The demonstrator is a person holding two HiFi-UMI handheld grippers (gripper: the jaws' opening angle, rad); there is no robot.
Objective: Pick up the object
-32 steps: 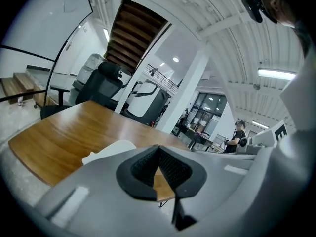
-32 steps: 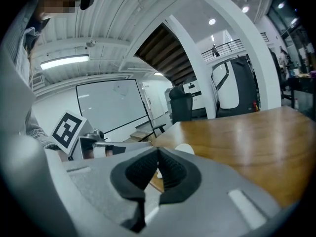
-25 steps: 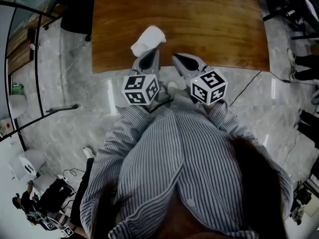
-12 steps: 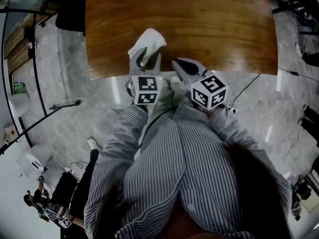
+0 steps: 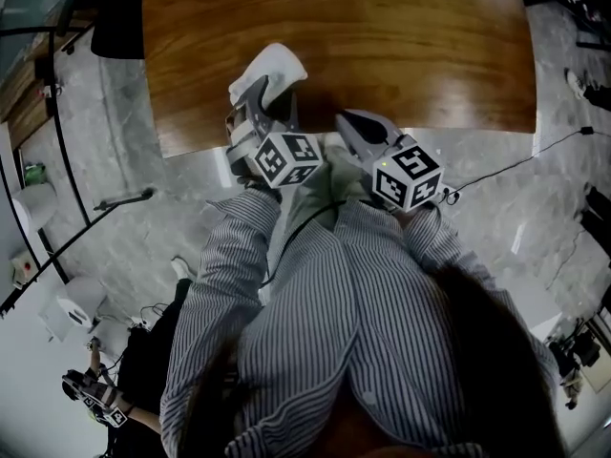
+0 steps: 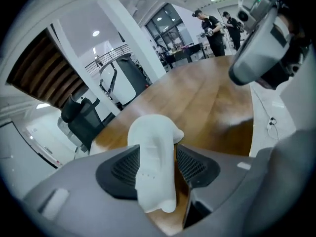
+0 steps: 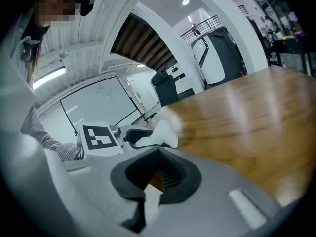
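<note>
Two grippers sit at the near edge of the table [image 5: 410, 36], but only your L gripper [image 5: 260, 101] counts for the next move. The white object [image 6: 152, 152] is right btw its jaws. Those jaws are opening and stand wide apart, w/ a ribbed pad [image 6: 123, 168] on each side of the object. That's no clamp: there's a sliver of gap on the R side, and I can't tell if the L pad touches.

The object seems to lie on the wood close to the near edge. Its long axis runs along the jaws, pointing away from you. The near end sits deep in the throat, and the rounded far end pokes out past the fingertips. So a close would squeeze it across its narrow width, which looks like the right line for a pickup. No re-aim seems needed, just shut and lift. It looks smooth and rounded, so prob. best to grip firmly before raising.

Pose: your L gripper reaches over the table edge, nose tipped down onto the object, w/ the marker cube [image 5: 286, 157] back toward you. Your R gripper [image 5: 347, 120] is just beside it on the right and clear of the object. Its nose lies on the table edge, angled forward and left. Its jaws look closed together w/ nothing in them, so it's idle.
</note>
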